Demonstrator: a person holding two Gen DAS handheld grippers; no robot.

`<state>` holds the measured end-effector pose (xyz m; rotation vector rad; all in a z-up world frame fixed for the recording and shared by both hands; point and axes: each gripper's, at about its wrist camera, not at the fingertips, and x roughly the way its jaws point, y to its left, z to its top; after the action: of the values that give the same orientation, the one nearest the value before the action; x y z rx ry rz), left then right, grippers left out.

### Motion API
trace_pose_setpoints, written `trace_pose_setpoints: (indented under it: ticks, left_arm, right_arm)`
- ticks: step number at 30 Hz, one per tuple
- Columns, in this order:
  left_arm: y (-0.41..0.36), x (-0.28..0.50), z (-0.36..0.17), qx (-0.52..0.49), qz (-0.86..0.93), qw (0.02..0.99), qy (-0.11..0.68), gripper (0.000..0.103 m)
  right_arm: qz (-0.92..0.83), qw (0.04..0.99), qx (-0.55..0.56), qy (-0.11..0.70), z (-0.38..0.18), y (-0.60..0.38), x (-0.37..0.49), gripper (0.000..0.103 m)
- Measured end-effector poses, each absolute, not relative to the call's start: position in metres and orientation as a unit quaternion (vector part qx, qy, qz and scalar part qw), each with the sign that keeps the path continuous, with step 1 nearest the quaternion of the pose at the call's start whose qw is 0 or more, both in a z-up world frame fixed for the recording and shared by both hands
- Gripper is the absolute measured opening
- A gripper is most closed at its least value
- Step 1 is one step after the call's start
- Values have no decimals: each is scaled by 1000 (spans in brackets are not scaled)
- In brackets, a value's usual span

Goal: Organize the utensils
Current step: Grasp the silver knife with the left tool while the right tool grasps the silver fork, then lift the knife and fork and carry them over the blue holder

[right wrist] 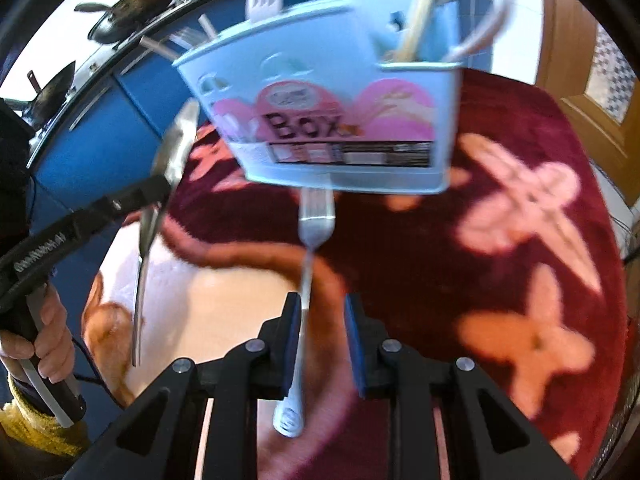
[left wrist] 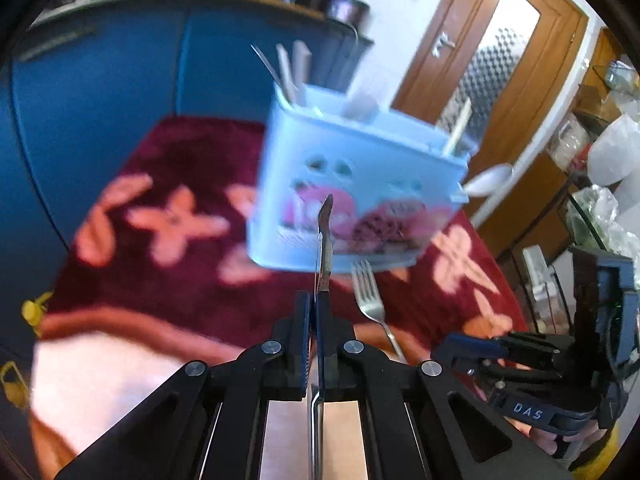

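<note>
My left gripper is shut on a metal spoon, seen edge-on and pointing at the light blue utensil box. The right wrist view shows that spoon lifted off the cloth in the left gripper. A metal fork lies in front of the box, tines toward its base. Around the fork's handle stand the fingers of my right gripper, open; the handle sits by the left pad with a gap on the right. The box holds white plastic cutlery and sticks.
A dark red cloth with pink flowers covers the table. Blue cabinets stand behind, with pans on the counter. A wooden door and a glass shelf with bags are to the right. A hand holds the left gripper's handle.
</note>
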<state>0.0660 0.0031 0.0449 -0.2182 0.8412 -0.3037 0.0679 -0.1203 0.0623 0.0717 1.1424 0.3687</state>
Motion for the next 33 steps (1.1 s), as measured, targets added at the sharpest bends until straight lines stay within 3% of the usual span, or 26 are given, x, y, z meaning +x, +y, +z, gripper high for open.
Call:
trace_pose_setpoints:
  ticks: [13,21,33]
  left_arm:
    - [49,63,62,-121,-133,915,361,2]
    - [46,58,66,-133,-145,914,355,2]
    - [44,46,75,-142,-157,916,342,2]
  right_arm:
    - [139,805,-4,577,41,-86,99,27]
    - [125,815,15,565,40,-87,94,6]
    - [163,857,91,480,73,-115,51,5]
